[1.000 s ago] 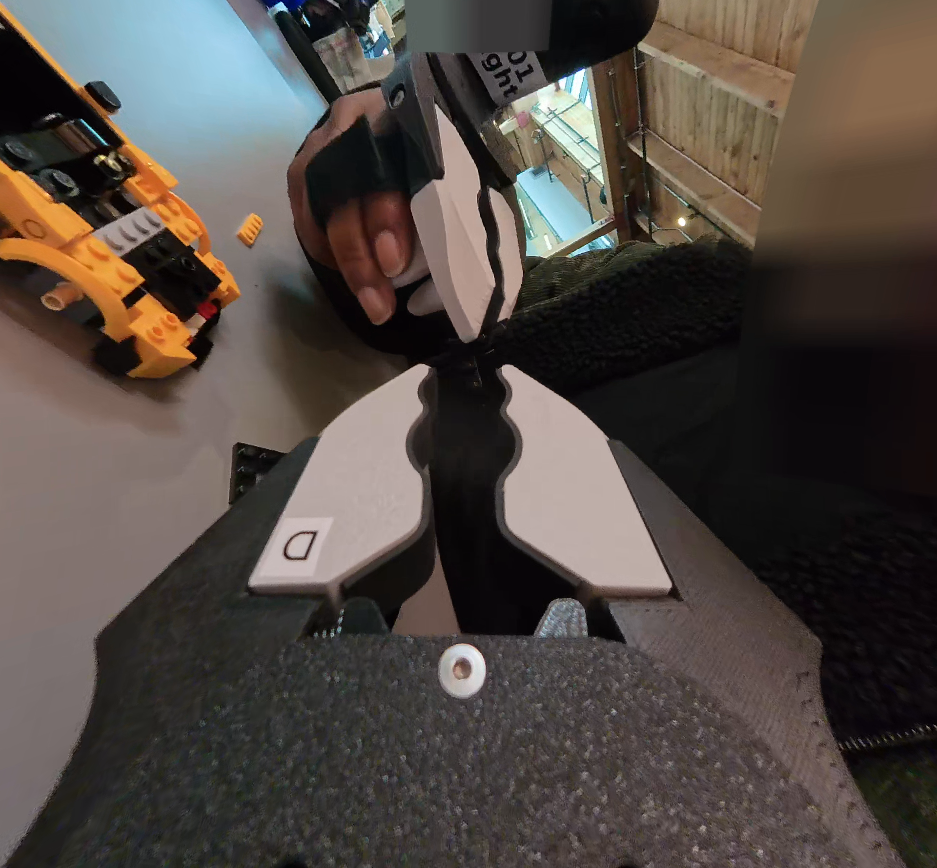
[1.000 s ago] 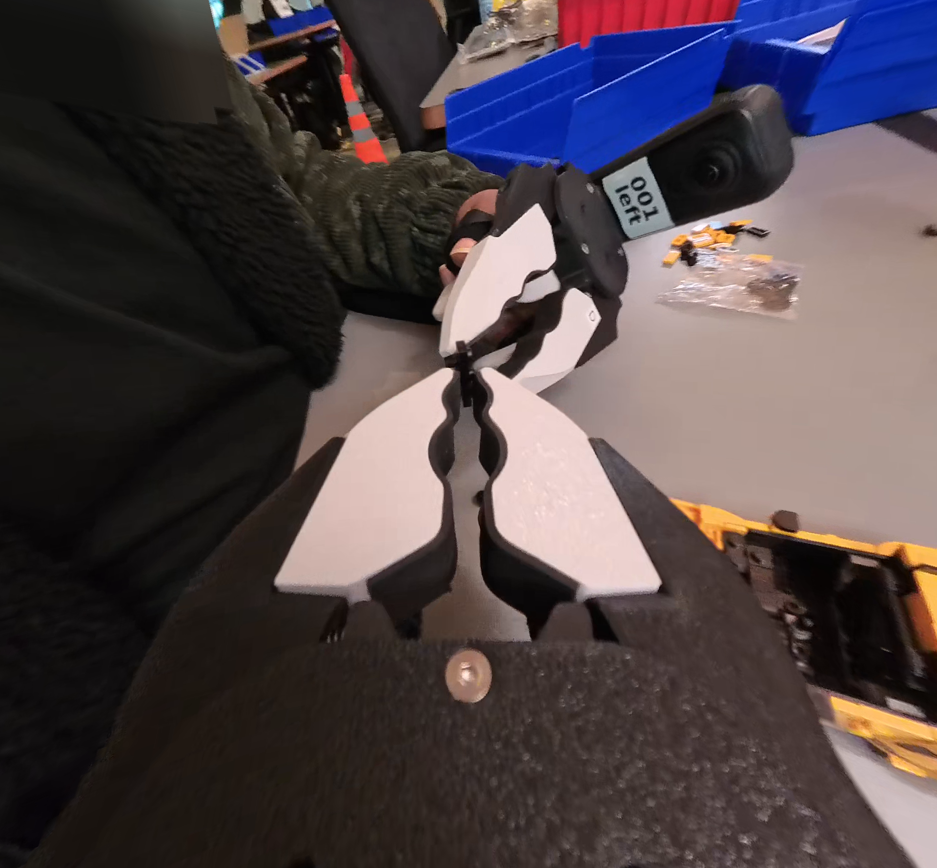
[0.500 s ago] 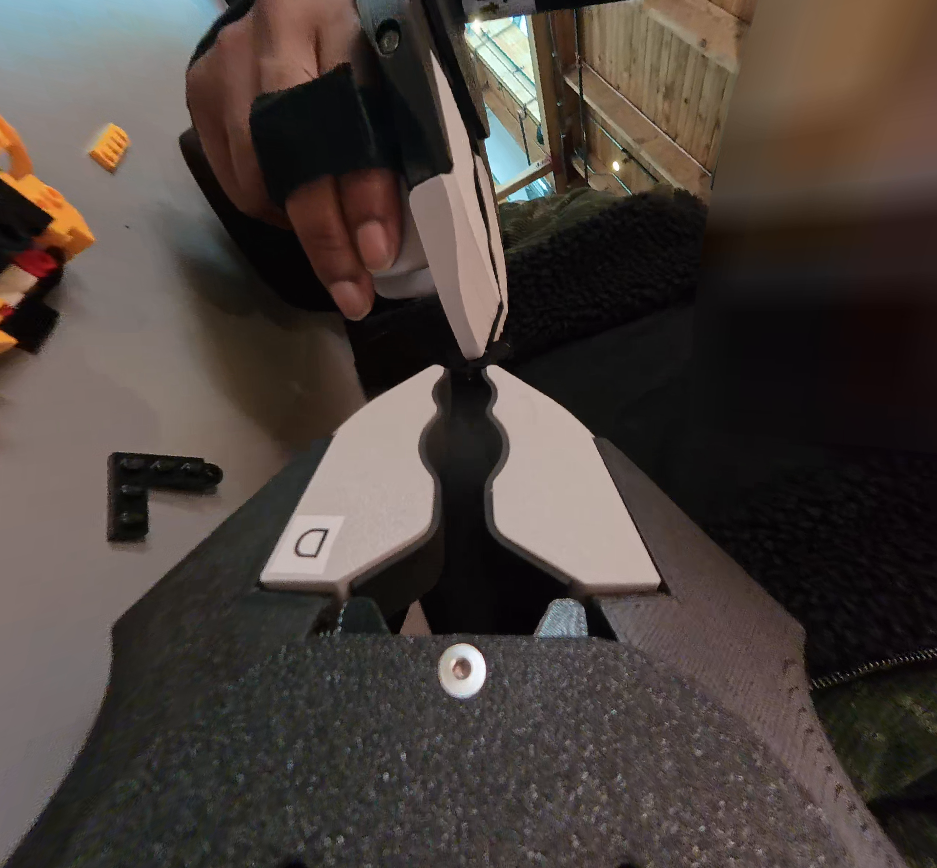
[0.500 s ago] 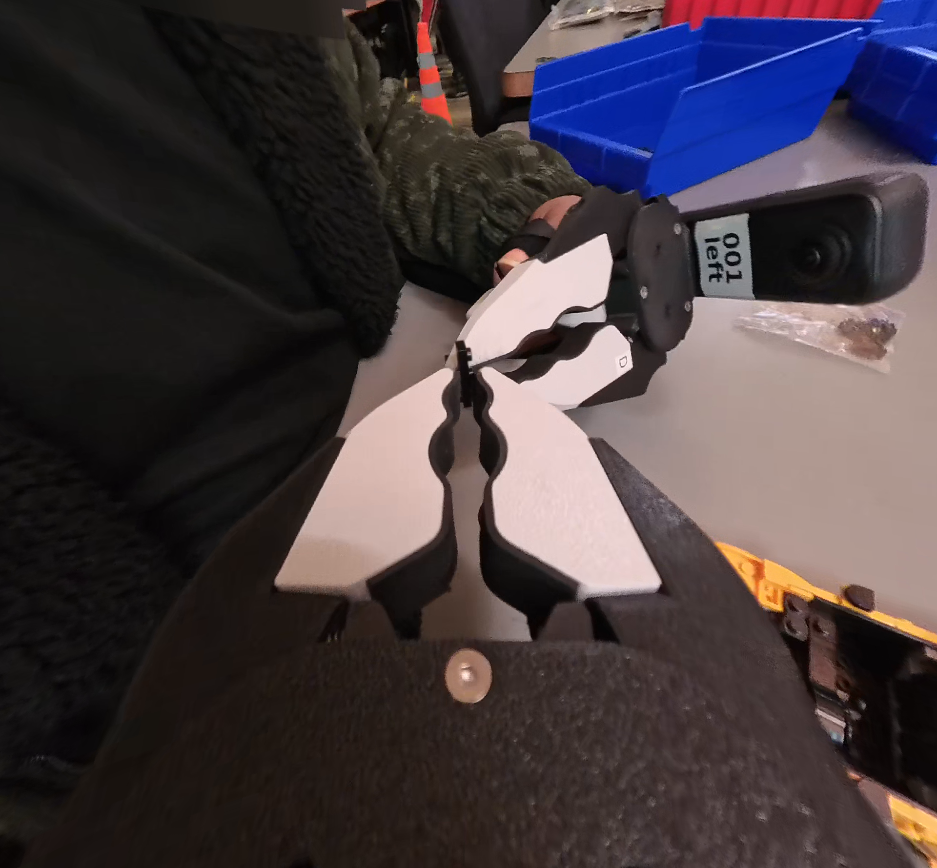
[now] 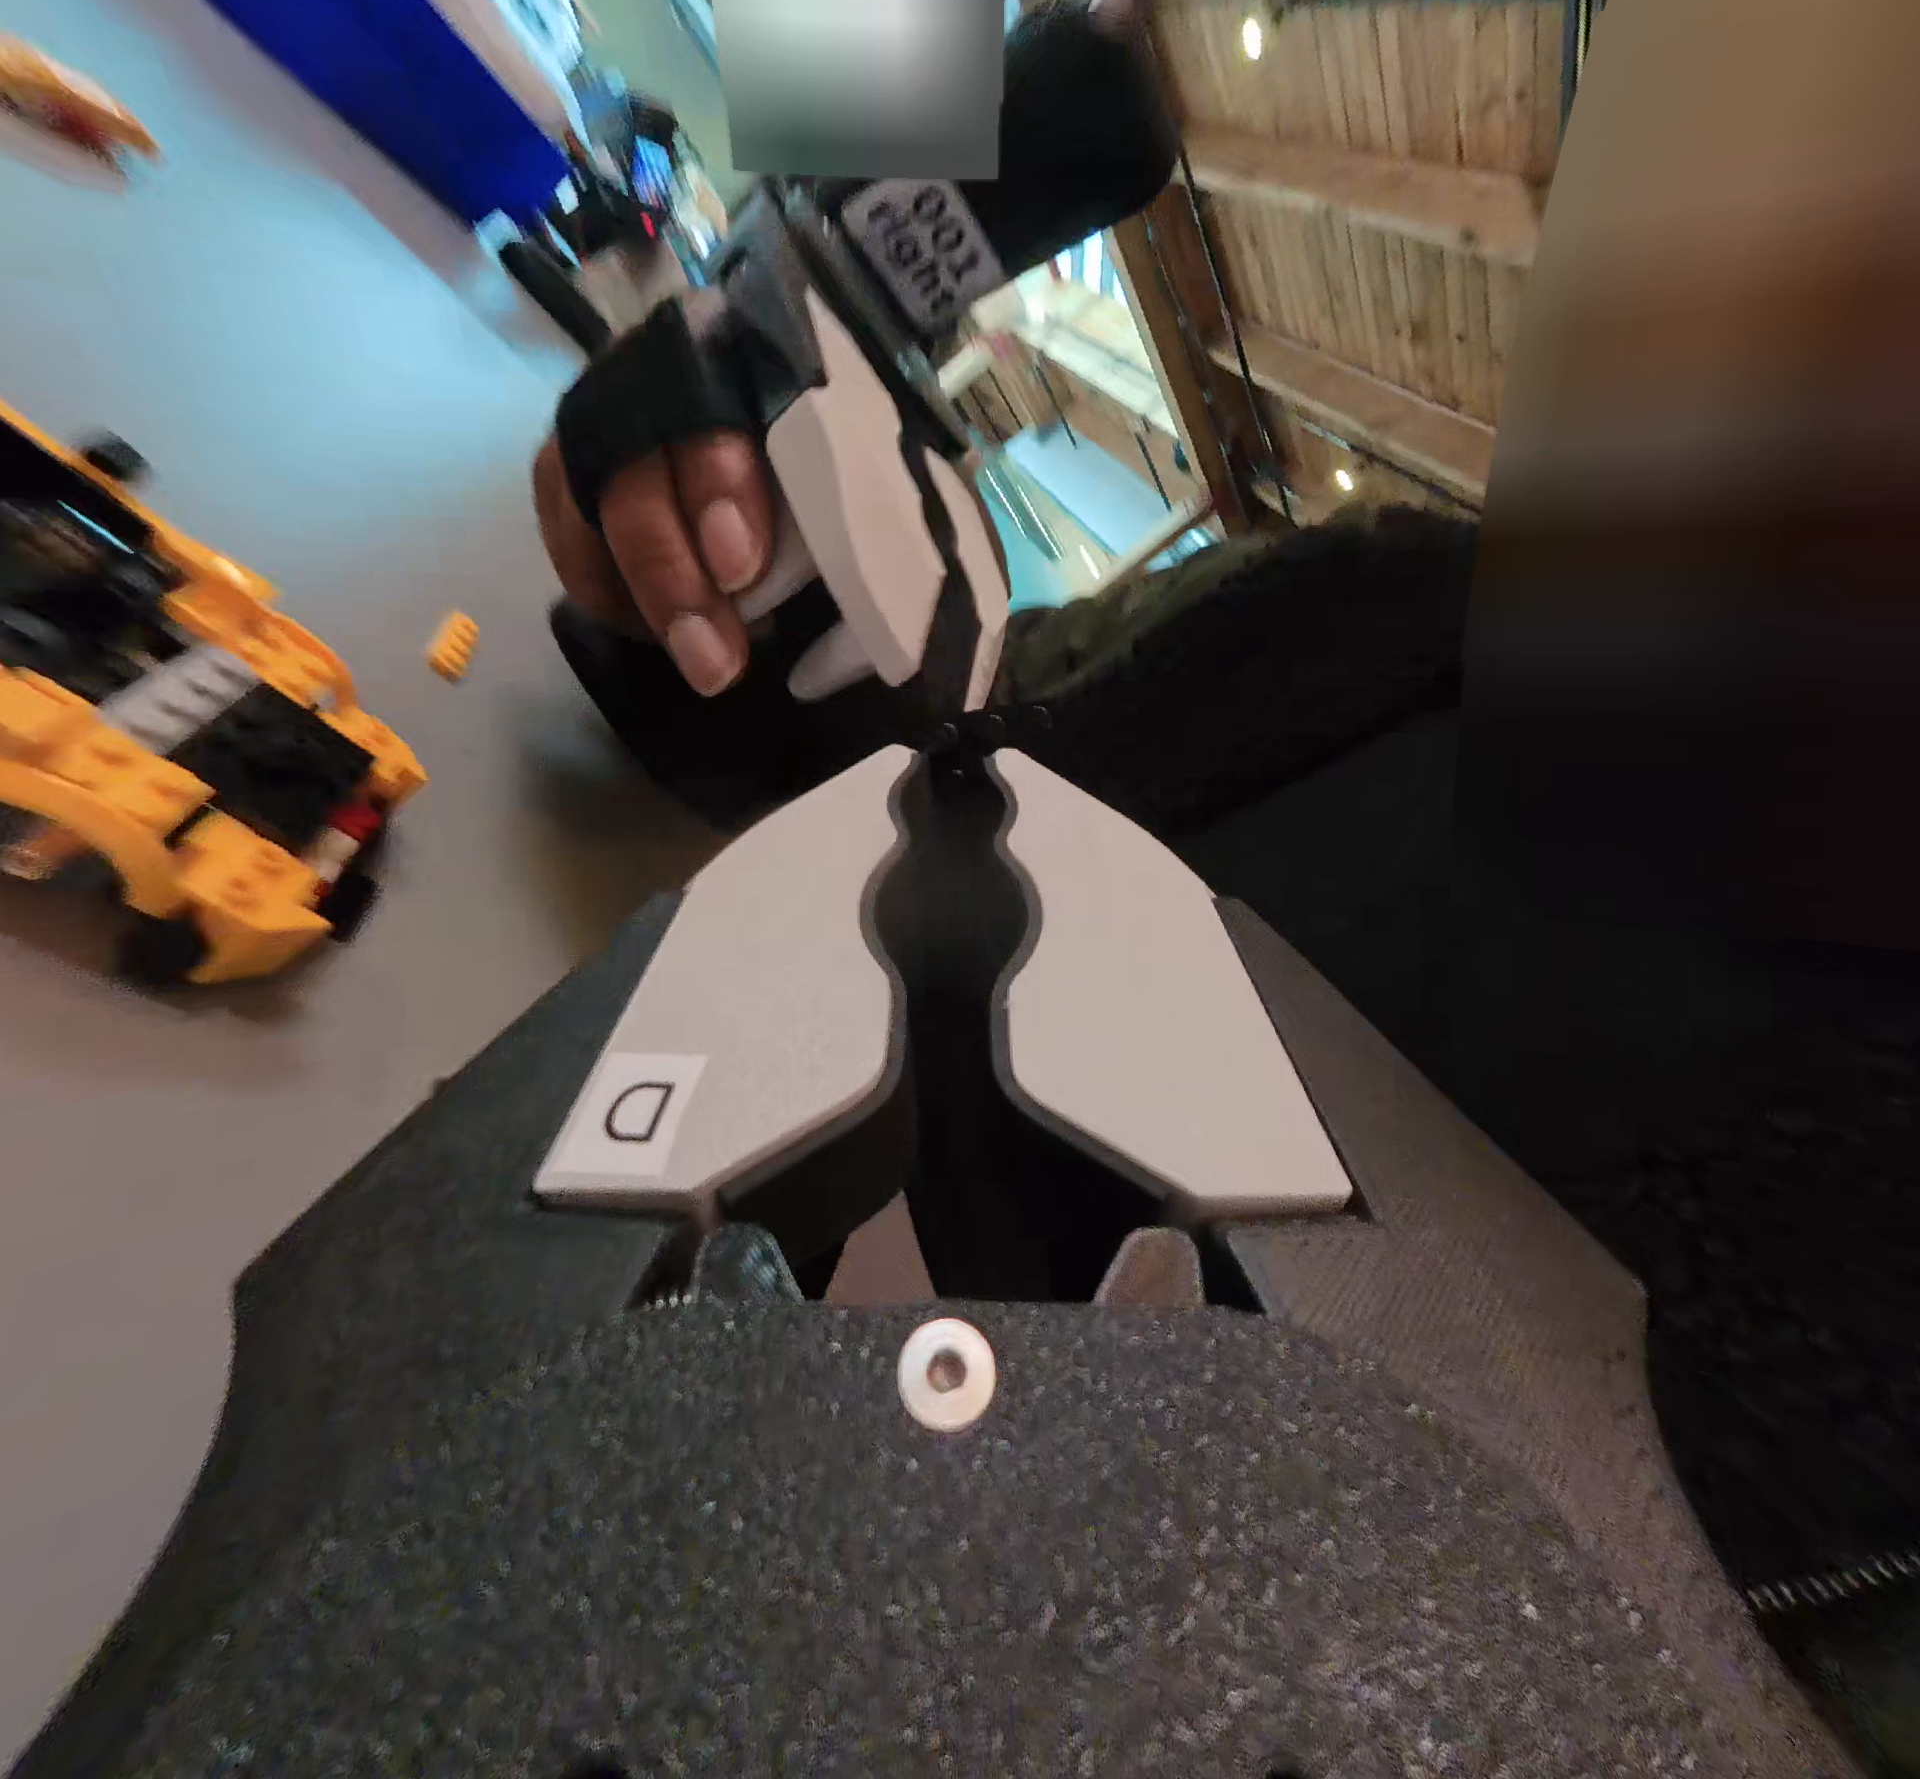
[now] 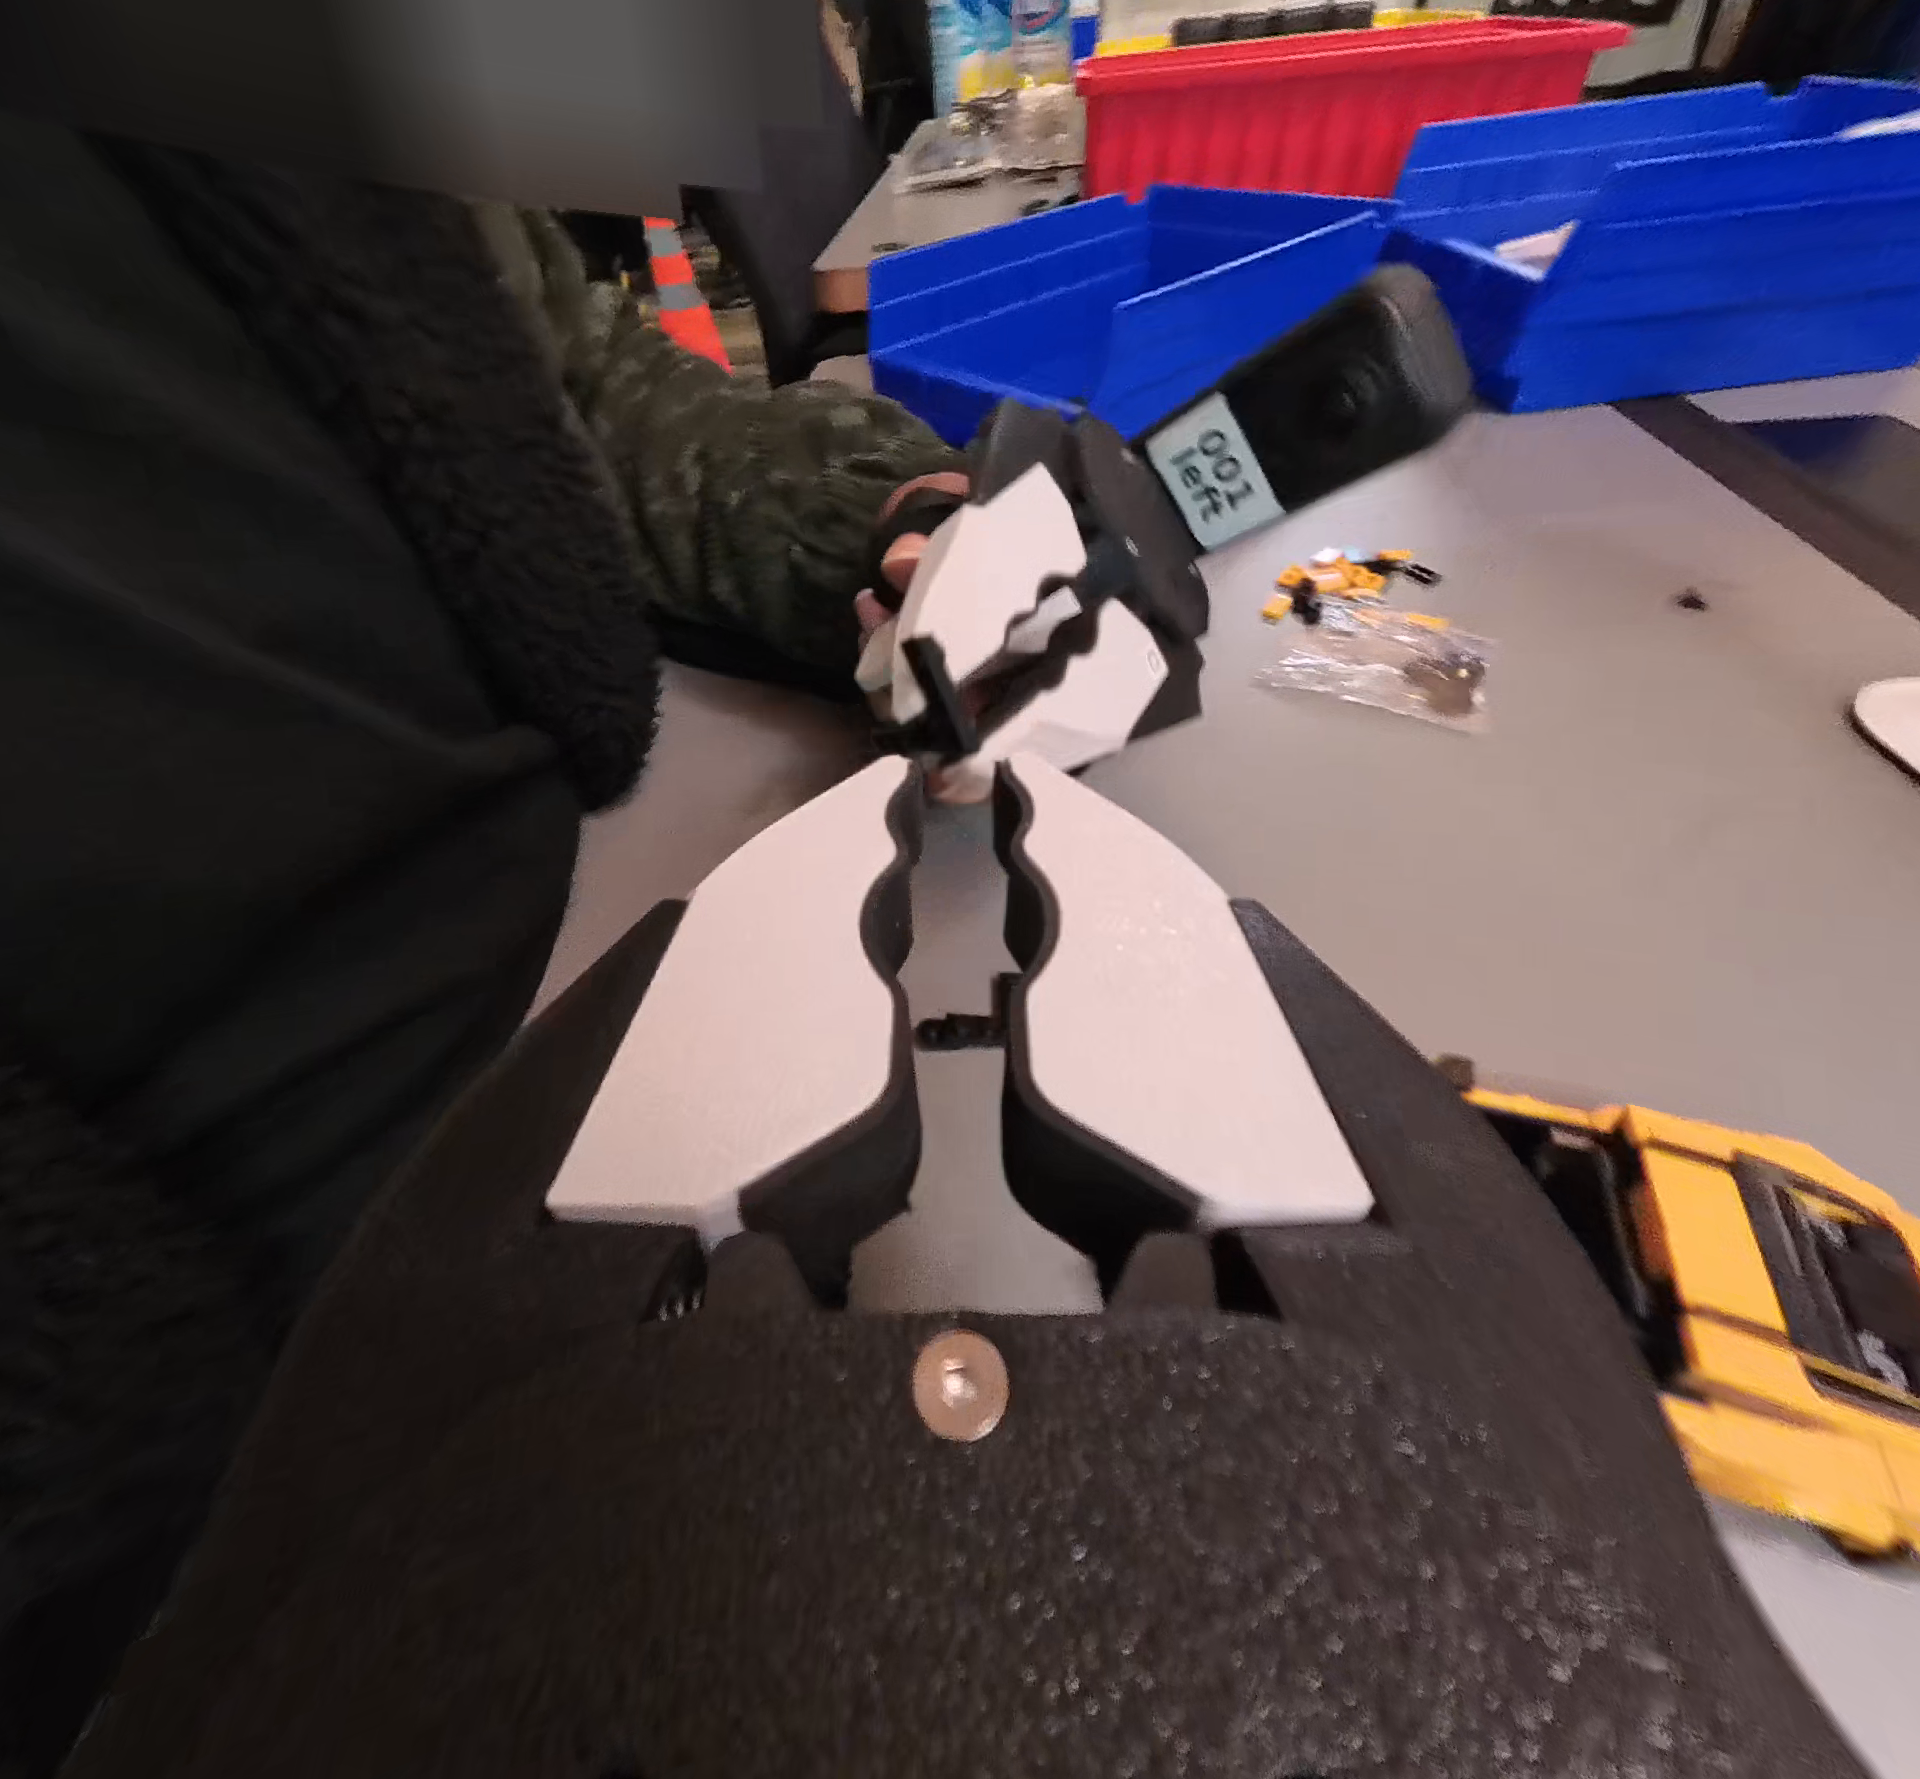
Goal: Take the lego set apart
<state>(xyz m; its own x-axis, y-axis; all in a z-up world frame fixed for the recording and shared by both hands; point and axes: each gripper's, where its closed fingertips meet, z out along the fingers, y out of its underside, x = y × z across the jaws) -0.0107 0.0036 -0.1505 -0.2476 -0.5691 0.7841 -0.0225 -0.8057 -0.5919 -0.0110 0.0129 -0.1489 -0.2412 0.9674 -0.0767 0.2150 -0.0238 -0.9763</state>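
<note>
Up close in the left wrist view, the left gripper (image 5: pixel 951 773) has its white fingers nearly together at the tips, pinching a small black lego piece (image 5: pixel 971 737) that sticks out just past them. The right gripper (image 5: pixel 961 690) comes down from above, tip to tip with the left one, held by a hand (image 5: pixel 665 534) in a black fingerless glove; from this angle I cannot tell whether its tips touch the piece. On the grey table (image 5: pixel 312 327) to the left sits the yellow and black lego car (image 5: pixel 177 773), partly stripped, with a loose yellow brick (image 5: pixel 454 646) between it and the hand.

Turning to the right wrist view, the right gripper (image 6: pixel 956 784) shows its jaws slightly spread, with a gap between the tips and nothing gripped there. Just beyond, the left gripper (image 6: pixel 935 701) clamps the black lego piece (image 6: pixel 940 690), which stands out as a thin bar. The lego car (image 6: pixel 1714 1314) lies at the lower right on the table (image 6: pixel 1455 846). Farther back lie a clear plastic bag (image 6: pixel 1382 669), a scatter of small yellow pieces (image 6: pixel 1340 576), blue bins (image 6: pixel 1143 295) and a red bin (image 6: pixel 1330 108).
</note>
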